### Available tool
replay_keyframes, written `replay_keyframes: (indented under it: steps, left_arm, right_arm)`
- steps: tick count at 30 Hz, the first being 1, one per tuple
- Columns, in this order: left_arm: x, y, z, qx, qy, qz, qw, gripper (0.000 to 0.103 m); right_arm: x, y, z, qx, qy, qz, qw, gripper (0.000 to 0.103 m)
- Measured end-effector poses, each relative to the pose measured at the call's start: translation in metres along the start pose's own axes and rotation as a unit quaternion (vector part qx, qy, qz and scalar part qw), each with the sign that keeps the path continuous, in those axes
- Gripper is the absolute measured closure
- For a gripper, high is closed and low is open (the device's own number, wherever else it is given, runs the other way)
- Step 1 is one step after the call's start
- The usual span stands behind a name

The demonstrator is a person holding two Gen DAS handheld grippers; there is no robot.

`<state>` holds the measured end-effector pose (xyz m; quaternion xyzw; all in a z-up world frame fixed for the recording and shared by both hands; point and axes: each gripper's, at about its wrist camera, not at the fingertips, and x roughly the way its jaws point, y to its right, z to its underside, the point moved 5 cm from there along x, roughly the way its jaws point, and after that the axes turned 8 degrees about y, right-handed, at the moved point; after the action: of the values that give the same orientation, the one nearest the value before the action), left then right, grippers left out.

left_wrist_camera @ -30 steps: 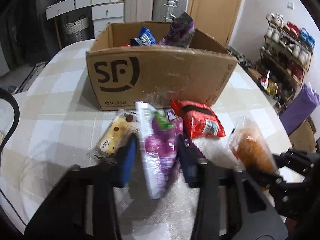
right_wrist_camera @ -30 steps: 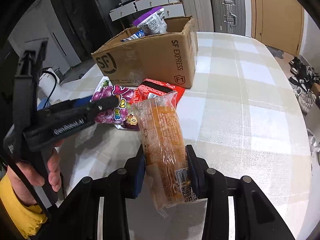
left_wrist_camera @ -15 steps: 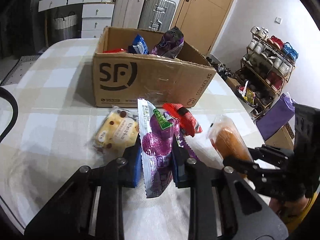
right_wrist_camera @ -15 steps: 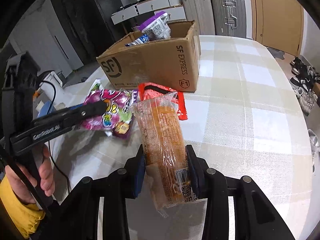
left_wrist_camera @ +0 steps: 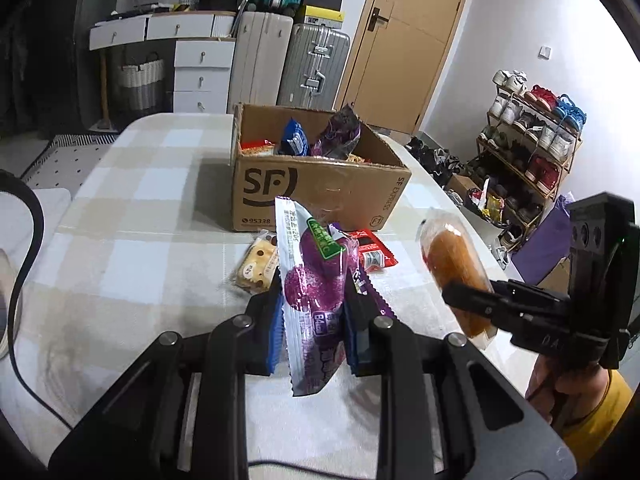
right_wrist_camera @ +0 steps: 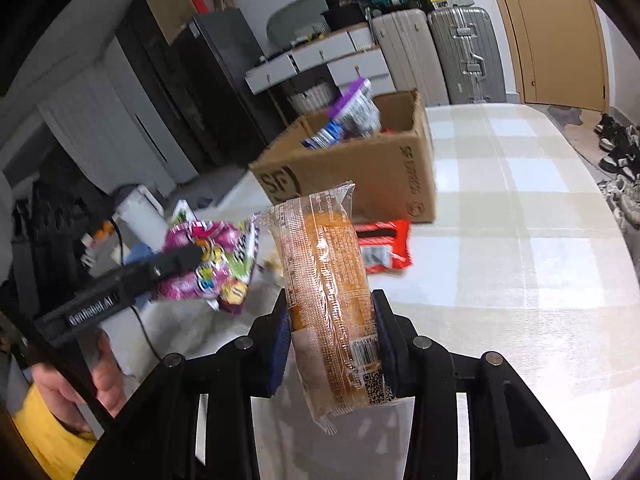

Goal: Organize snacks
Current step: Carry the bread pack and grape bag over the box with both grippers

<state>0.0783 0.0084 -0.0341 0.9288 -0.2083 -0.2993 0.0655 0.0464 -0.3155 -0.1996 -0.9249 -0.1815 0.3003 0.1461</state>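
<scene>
Checked tabletop point(left_wrist_camera: 140, 208), cardboard box point(left_wrist_camera: 316, 192) at 12 o'clock, part-filled.
Left gripper point(left_wrist_camera: 314, 316) fingers clenched on purple candy bag point(left_wrist_camera: 314, 292); right gripper point(right_wrist_camera: 332, 344) clenched on orange cake roll point(right_wrist_camera: 328, 300); both aloft. Step: carrying to box. Next: advance over rim, release. Red packet point(left_wrist_camera: 370, 252), yellow cake point(left_wrist_camera: 256, 266) remain on tabletop.

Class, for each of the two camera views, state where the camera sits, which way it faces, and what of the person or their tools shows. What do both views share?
Left wrist: on the left gripper, facing the cardboard box; its fingers clamp a purple snack bag.
Right wrist: on the right gripper, facing the box from its corner; it clamps an orange bread pack.
Shared: box, red packet, both held snacks, each other's gripper.
</scene>
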Motion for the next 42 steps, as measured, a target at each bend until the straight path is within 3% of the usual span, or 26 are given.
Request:
replay_keyframes:
  steps: [7, 13, 16, 20, 26, 32, 35, 42]
  left_arm:
    - [-0.046, 0.001, 0.003, -0.007, 0.014, 0.001, 0.9999, 0.082]
    - [-0.091, -0.013, -0.014, -0.019, 0.061, -0.024, 0.9976, 0.082]
    - [-0.107, -0.023, -0.016, -0.037, 0.065, -0.014, 0.9971, 0.082]
    - [-0.115, -0.038, -0.027, -0.061, 0.06, -0.002, 0.9964, 0.082]
    - [-0.118, -0.05, -0.071, -0.05, 0.072, 0.0, 0.9962, 0.082]
    - [-0.08, -0.051, -0.126, -0.03, 0.066, -0.004, 0.9974, 0.082]
    - [-0.034, -0.041, -0.153, -0.014, 0.049, -0.012, 0.9986, 0.082]
    - [0.046, -0.032, -0.178, 0.001, 0.009, -0.024, 0.9997, 0.082]
  right_arm:
    - [-0.009, -0.024, 0.001, -0.006, 0.018, -0.019, 1.0, 0.065]
    - [-0.028, -0.039, -0.003, 0.007, 0.041, -0.029, 0.999, 0.065]
    - [-0.034, -0.041, -0.01, 0.023, 0.046, -0.034, 0.998, 0.065]
    - [-0.038, -0.041, -0.035, 0.034, 0.059, -0.034, 0.997, 0.065]
    - [-0.04, -0.044, -0.087, 0.019, 0.083, -0.023, 0.996, 0.065]
    - [-0.021, -0.019, -0.142, 0.028, 0.088, 0.013, 0.996, 0.065]
    - [-0.003, -0.001, -0.165, 0.031, 0.085, 0.038, 0.995, 0.065]
    - [0.061, 0.033, -0.188, 0.012, 0.037, 0.083, 0.996, 0.065]
